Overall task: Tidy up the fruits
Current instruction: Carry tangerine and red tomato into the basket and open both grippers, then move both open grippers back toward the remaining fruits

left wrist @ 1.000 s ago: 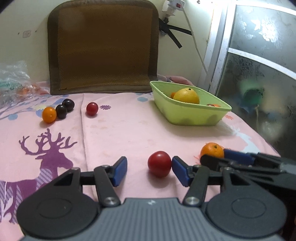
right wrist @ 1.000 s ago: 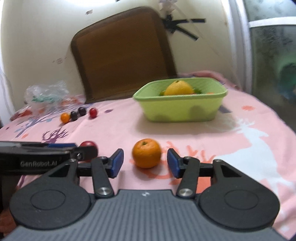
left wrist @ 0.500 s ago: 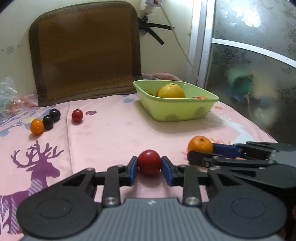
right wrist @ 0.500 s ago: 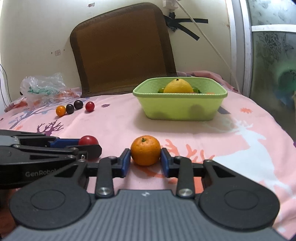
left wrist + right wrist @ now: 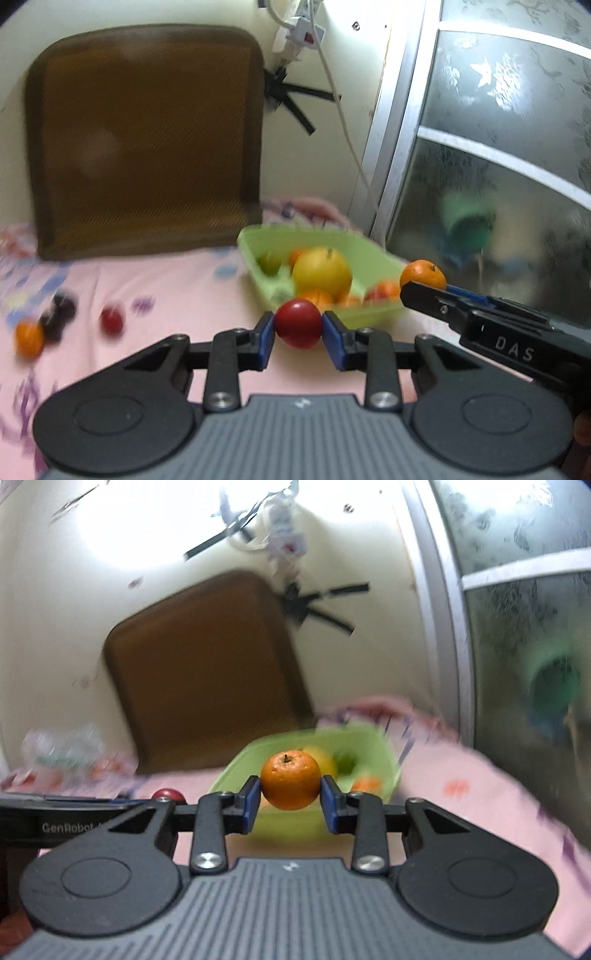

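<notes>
we read "das" on our right gripper [image 5: 421,286], pinching a round orange tangerine [image 5: 290,779]; "genrobot", partly hidden, on our left gripper [image 5: 298,329], clamping a smooth red fruit [image 5: 298,324]; background blurred.

The left hand-held gripper [image 5: 298,329] is held level and pointed forward, its two blue pads [image 5: 264,341] closed against the sides of a red fruit [image 5: 298,328], which is carried clear of the surface. The right hand-held gripper [image 5: 290,794] is likewise held level, its blue pads [image 5: 249,808] pressed onto an orange [image 5: 290,785]. The two grippers are seen side by side, close together, the right one slightly ahead and raised. No hand or sleeve can be made out.
</notes>
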`<action>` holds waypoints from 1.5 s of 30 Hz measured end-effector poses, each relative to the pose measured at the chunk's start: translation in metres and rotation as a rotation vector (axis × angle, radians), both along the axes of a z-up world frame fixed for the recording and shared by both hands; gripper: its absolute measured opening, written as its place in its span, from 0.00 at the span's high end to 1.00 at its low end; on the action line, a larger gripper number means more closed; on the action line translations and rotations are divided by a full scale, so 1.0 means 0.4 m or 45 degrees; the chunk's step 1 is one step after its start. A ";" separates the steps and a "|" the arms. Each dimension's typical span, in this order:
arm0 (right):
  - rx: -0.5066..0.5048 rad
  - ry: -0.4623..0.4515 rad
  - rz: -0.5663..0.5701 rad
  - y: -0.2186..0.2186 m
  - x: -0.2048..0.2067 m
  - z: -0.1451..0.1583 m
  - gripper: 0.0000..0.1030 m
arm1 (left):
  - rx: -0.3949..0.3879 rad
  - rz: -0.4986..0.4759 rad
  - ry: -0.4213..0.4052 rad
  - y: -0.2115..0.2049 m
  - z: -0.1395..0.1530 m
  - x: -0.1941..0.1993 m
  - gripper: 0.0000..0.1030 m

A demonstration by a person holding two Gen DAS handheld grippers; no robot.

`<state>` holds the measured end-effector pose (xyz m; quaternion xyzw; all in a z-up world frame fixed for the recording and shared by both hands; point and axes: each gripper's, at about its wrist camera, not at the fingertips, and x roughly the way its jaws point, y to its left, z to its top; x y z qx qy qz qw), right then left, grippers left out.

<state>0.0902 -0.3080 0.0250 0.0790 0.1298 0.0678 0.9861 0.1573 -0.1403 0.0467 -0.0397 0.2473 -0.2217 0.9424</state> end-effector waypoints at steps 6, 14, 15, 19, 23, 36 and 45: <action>-0.048 0.085 -0.091 -0.037 0.154 -0.031 0.62 | 0.028 0.018 0.047 -0.084 0.008 0.153 0.72; -0.018 -0.021 -0.130 -0.060 0.143 -0.041 0.35 | 0.111 0.063 0.058 -0.133 -0.047 0.208 0.54; -0.002 -0.022 -0.129 -0.066 0.140 -0.040 0.36 | 0.088 0.067 0.056 -0.125 -0.045 0.203 0.54; 0.058 -0.079 -0.174 -0.088 0.116 -0.034 0.36 | -0.009 0.106 0.006 -0.065 -0.012 0.149 0.54; 0.104 -0.096 -0.216 -0.107 0.098 -0.034 0.36 | -0.045 0.184 -0.054 0.040 0.006 0.062 0.53; 0.005 -0.065 0.127 0.071 -0.009 -0.040 0.36 | 0.080 0.720 0.076 0.404 -0.108 -0.104 0.53; -0.264 0.186 0.503 0.357 0.082 -0.067 0.58 | -0.037 0.725 0.018 0.443 -0.104 -0.129 0.53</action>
